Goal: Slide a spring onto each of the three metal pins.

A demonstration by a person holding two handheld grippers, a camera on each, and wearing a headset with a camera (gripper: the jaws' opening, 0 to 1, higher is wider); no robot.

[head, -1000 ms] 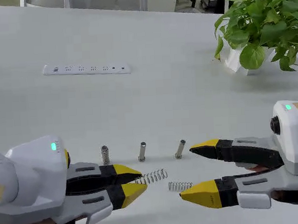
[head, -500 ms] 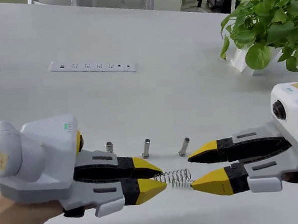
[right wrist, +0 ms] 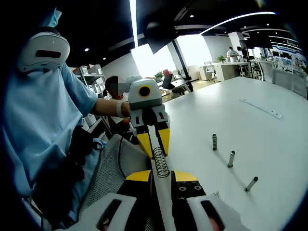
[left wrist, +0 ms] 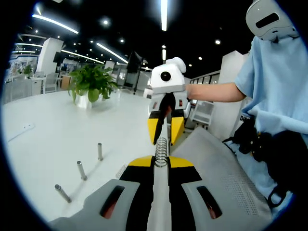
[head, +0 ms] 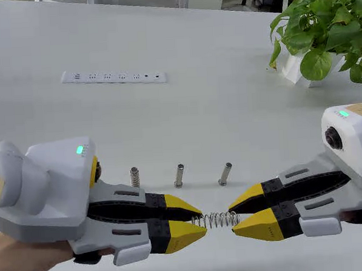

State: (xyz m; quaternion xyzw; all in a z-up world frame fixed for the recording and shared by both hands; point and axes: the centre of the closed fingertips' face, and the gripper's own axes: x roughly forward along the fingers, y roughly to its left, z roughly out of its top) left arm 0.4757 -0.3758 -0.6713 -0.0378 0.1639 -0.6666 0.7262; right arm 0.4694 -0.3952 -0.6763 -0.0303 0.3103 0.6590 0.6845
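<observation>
Left gripper (head: 201, 222) and right gripper (head: 233, 219) meet tip to tip over the near part of the white table (head: 241, 120). A spring (head: 216, 219) lies horizontally between them — the left jaws clenched on one end, the right jaws closed around the other. Just beyond stands a row of three metal pins: the left pin (head: 134, 169) is upright and carries a second spring (head: 134, 178), while the middle pin (head: 179, 175) and right pin (head: 225, 174) are bare and lean slightly. Farther back lies a white power strip (head: 113, 77) — and at the far right, a potted plant (head: 321, 25).
</observation>
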